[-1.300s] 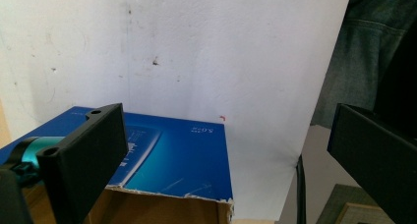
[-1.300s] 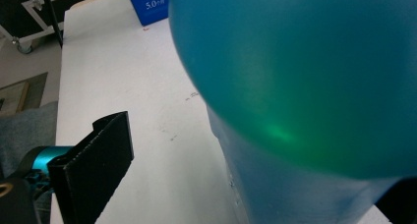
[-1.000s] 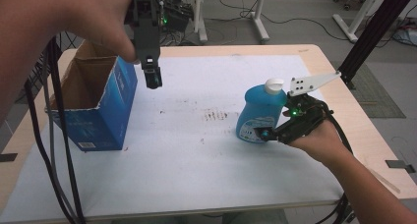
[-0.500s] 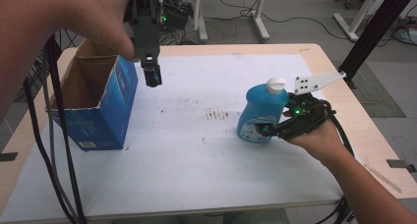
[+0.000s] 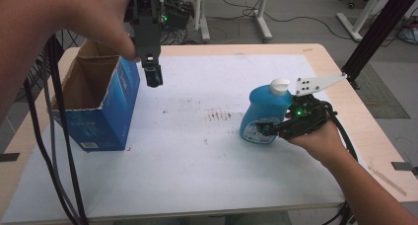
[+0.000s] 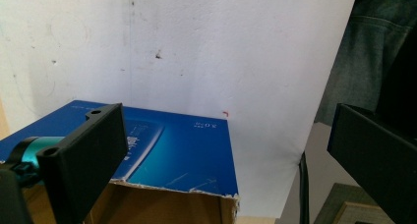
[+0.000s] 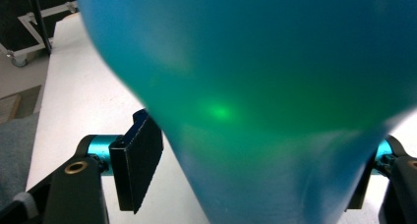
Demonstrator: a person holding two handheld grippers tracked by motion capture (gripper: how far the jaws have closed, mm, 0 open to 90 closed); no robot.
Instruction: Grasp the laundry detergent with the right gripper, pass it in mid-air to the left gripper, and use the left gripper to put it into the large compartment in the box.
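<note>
A blue bottle [image 5: 263, 114] with a white cap stands slightly tilted on the white table cover at the right. My right gripper [image 5: 276, 129] comes in from the right and is shut on its lower body. Up close, the bottle [image 7: 255, 101] lies between the jaws, with the left pad [image 7: 140, 165] against its side and the other jaw mostly hidden. My left gripper [image 5: 154, 77] hangs open and empty above the right wall of an open blue cardboard box [image 5: 106, 111]. The box's blue side [image 6: 187, 155] lies below the left gripper's spread jaws.
The white cover [image 5: 197, 175] spans the wooden table, with dark scuff marks [image 5: 219, 116] near the middle. Black cables [image 5: 54, 136] hang down at the left beside the box. Frames and stands fill the floor behind the table.
Hardly anything differs. The right hand and bottle shifted a touch to the right. The left gripper stays above the box's edge.
</note>
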